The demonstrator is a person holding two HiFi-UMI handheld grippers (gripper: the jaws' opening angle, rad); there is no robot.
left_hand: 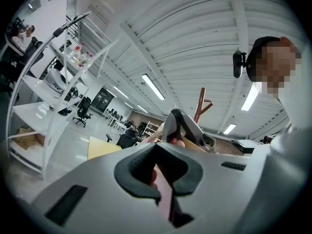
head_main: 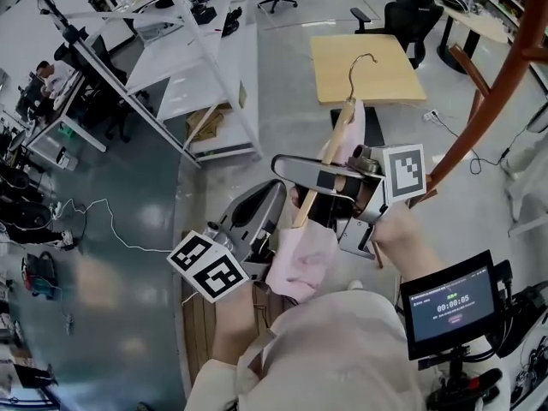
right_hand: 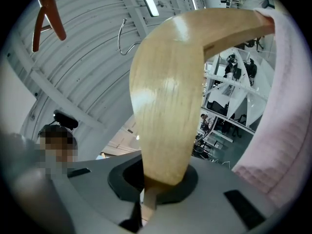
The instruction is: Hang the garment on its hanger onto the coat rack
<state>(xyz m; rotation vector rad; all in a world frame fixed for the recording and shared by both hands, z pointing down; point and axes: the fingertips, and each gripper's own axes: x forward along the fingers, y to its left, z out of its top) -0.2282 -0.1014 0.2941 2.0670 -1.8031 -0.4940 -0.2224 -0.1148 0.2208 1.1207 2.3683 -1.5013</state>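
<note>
The reddish wooden coat rack [head_main: 488, 101] stands to the right of the right gripper [head_main: 321, 181], apart from it. The pink garment [head_main: 300, 259] hangs beneath that gripper, and the left gripper [head_main: 272, 208], just below, has its jaws pinched on the fabric. The right gripper's jaws are clamped on the arm of the wooden hanger [head_main: 334, 144]. The hanger's metal hook [head_main: 361, 62] sticks out beyond them, clear of the rack.
</note>
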